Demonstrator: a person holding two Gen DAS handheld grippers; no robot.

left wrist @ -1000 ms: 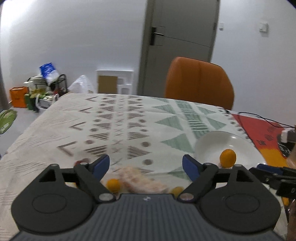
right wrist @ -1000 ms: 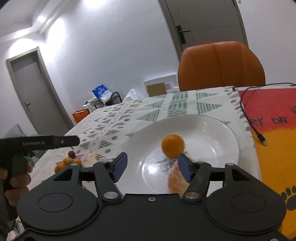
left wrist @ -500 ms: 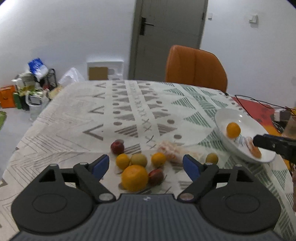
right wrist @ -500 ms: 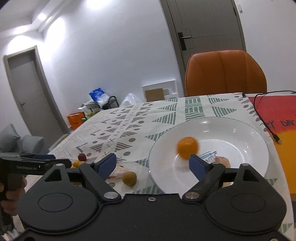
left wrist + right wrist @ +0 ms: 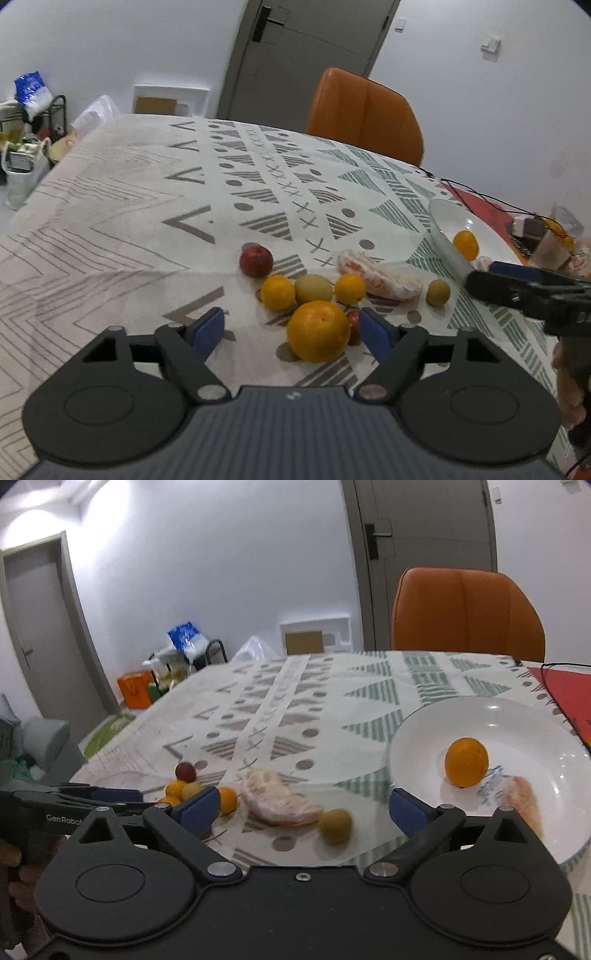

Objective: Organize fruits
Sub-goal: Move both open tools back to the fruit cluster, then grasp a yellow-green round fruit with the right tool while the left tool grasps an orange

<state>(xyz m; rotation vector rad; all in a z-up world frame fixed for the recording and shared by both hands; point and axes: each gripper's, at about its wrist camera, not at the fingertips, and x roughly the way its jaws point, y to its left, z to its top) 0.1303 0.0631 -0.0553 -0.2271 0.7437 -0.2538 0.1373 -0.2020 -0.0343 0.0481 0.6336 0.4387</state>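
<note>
Nearest, the left gripper (image 5: 291,326) is closing its jaws around a large round orange (image 5: 318,331), pads not touching it. The right gripper (image 5: 298,808) is opening, empty, over the patterned tablecloth (image 5: 332,701). Farther, 1 small orange (image 5: 466,762) sits in the white ceramic plate (image 5: 524,716) near the table's right edge.

The left gripper (image 5: 291,326) points forward and down, its blue-padded fingers (image 5: 207,326) apart and closing in; nothing is pressed between the pads. The right gripper (image 5: 301,806) also tilts downward, its jaws spreading wider and gripping nothing. In the left wrist view the right gripper reaches in from the right edge, with the person's right hand (image 5: 570,384) wrapped around its handle. In the right wrist view the left hand (image 5: 14,864) grips the other handle at the left edge.
</note>
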